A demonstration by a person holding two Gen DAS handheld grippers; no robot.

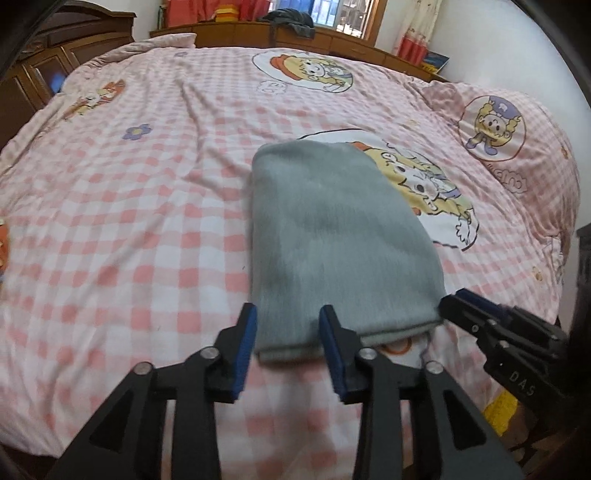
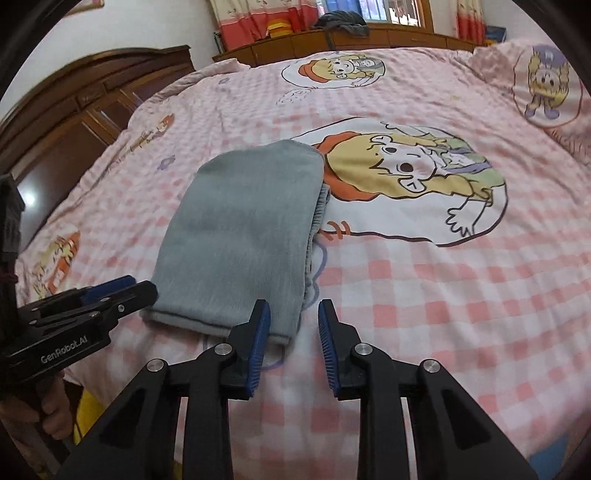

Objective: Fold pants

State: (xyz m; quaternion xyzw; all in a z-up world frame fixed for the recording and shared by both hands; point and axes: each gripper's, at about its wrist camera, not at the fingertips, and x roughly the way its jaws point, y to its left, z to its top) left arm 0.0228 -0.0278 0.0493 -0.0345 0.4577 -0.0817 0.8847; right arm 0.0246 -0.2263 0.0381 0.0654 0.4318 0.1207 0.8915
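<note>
Grey pants [image 1: 332, 236] lie folded into a compact rectangle on the pink checked bed cover [image 1: 129, 221]; they also show in the right wrist view [image 2: 243, 236]. My left gripper [image 1: 290, 343] is open, its jaws on either side of the near left corner of the pants, gripping nothing. My right gripper [image 2: 293, 339] is open at the near right corner, its left finger [image 2: 258, 332] over the hem. Each gripper shows in the other's view: the right one [image 1: 480, 317] and the left one [image 2: 107, 295].
The bed cover has cartoon prints [image 2: 406, 177]. A wooden headboard with shelf [image 1: 295, 37] holding dark clothing [image 1: 291, 20] runs along the back. A dark wooden wardrobe [image 2: 74, 122] stands to the left. A pillow [image 1: 517, 129] lies at the right.
</note>
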